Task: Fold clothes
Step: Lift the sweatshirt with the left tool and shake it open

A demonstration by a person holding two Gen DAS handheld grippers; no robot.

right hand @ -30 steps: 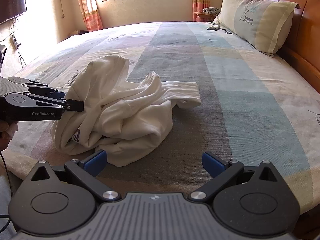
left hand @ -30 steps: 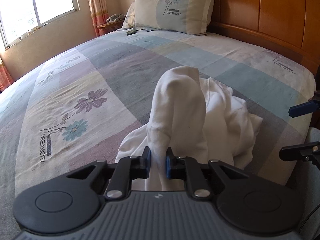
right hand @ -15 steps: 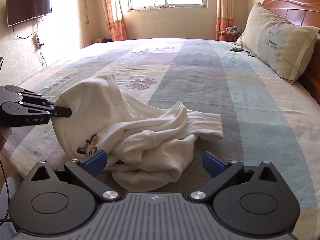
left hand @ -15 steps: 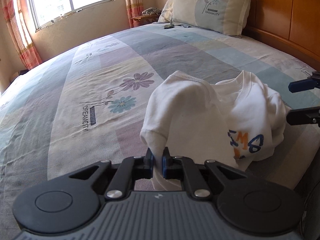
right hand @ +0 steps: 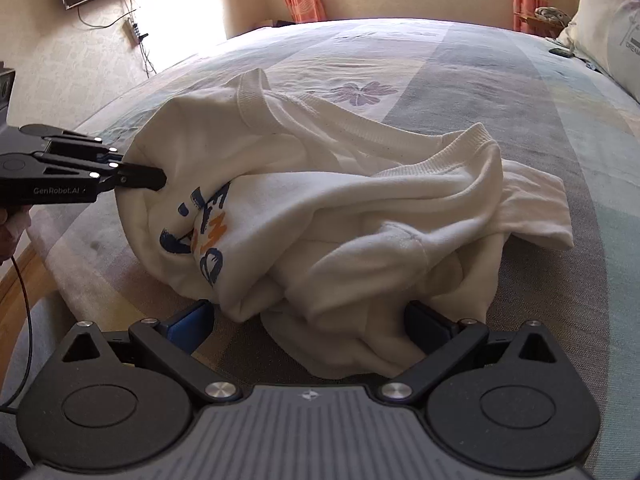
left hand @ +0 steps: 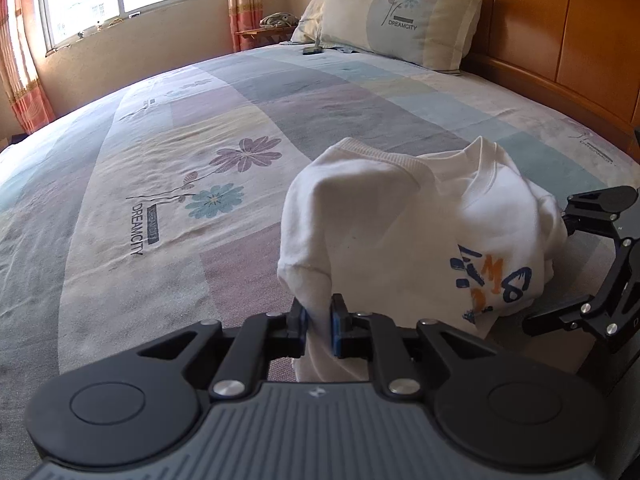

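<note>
Since a sec ago the right gripper (right hand: 308, 326) has dropped closer to the white sweatshirt (right hand: 320, 208), which sits bunched near the bed (right hand: 460, 68) edge. Its jaws gape wide w/ cloth between, pads not pressing. Left gripper (left hand: 318, 326) pinches a fold of the shirt, jaws starting to ease apart, angled down, lifting that fold.

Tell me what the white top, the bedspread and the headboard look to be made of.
White top: soft knit, probably cotton jersey or fleece; ribbed collar, limp folds, matte, printed lettering.
Bedspread: thin woven cloth, likely cotton; fine wrinkles, flat printed flowers.
Headboard: wood or wood veneer, it seems; orange-brown panels with a smooth, slightly glossy finish.
</note>
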